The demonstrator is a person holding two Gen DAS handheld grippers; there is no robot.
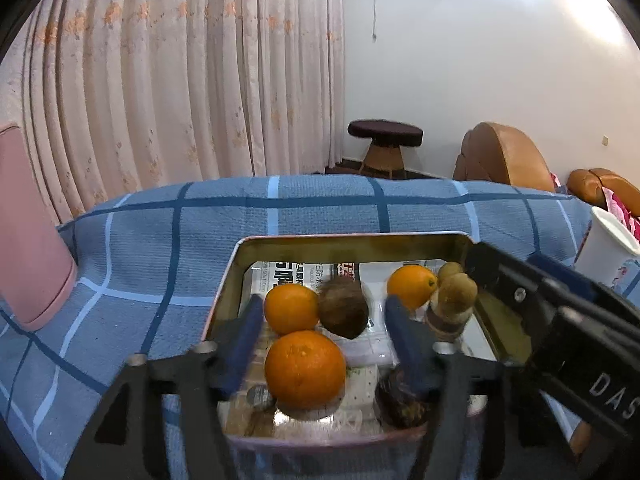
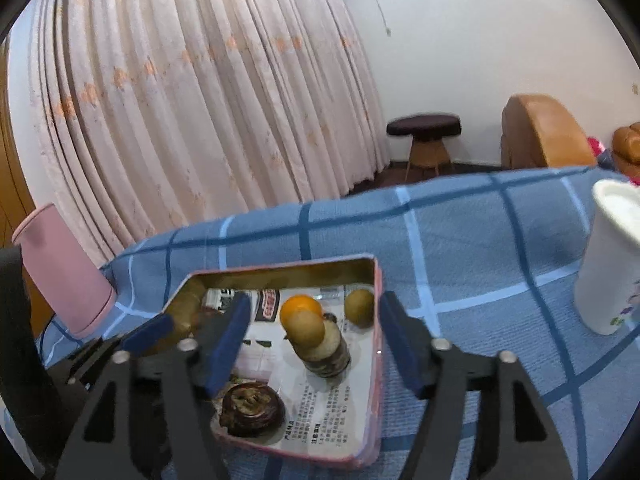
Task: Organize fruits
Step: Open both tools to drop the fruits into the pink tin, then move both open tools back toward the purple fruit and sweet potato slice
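A pink-rimmed metal tin [image 1: 280, 240] lies on the blue checked cloth and holds the fruit. In the left wrist view it holds three oranges [image 1: 305, 369], a brown kiwi [image 1: 344, 307], small tan longans [image 1: 458, 292] and a dark mangosteen [image 1: 402, 402]. My left gripper [image 1: 320, 334] is open over the tin, its blue fingers either side of the near orange, empty. The right wrist view shows the tin [image 2: 376, 320], an orange [image 2: 301, 307], longans [image 2: 308, 327] and the mangosteen [image 2: 253, 409]. My right gripper [image 2: 314, 336] is open above the tin's right part, empty.
A pink cup [image 1: 28, 240] stands at the left of the tin and a white cup [image 2: 612, 260] at the right. The right gripper's body [image 1: 560, 320] reaches in from the right. Beyond the table are a curtain, a stool [image 1: 385, 136] and brown sofas.
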